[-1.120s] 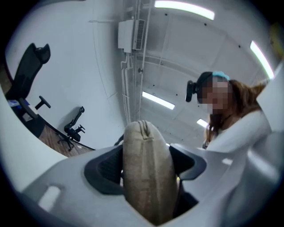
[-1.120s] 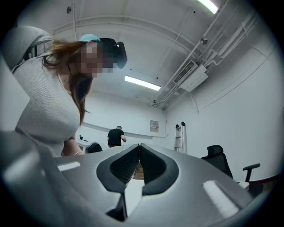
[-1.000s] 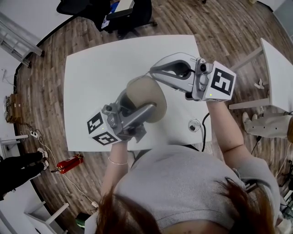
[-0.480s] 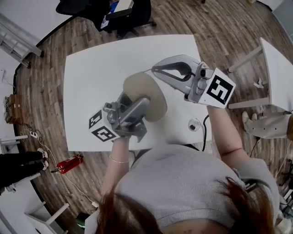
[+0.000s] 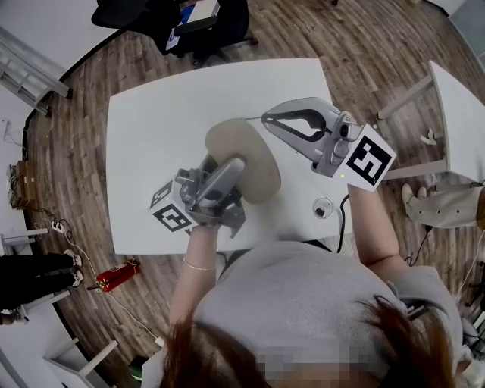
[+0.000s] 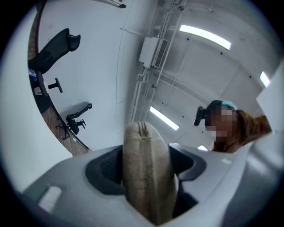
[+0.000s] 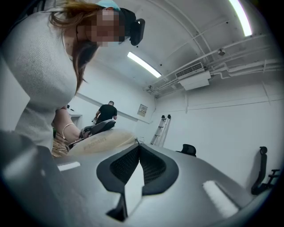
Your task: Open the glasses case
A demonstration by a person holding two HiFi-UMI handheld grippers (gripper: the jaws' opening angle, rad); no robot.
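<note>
A beige, oval fabric glasses case point(image 5: 250, 163) is held edge-up above the middle of a white rectangular table point(image 5: 151, 114). Above the table's near edge, the left gripper point(image 5: 231, 173) clamps the case across its flat sides, steadying it so the zip seam faces outward. Above the table's right side, the right gripper point(image 5: 267, 120) has its jaws pressed together at that seam, probably on the zip pull, which is too small to confirm.

1 glasses case point(image 5: 246, 163) is counted. 2 grippers are seen: left gripper point(image 5: 233, 173), right gripper point(image 5: 265, 120). 2 white tables are counted: near table point(image 5: 151, 129), far table point(image 5: 458, 121) at 3 o'clock. 1 fire extinguisher point(image 5: 115, 271) is noted at 8 o'clock, 1 office chair point(image 5: 204, 23) at 12 o'clock.
</note>
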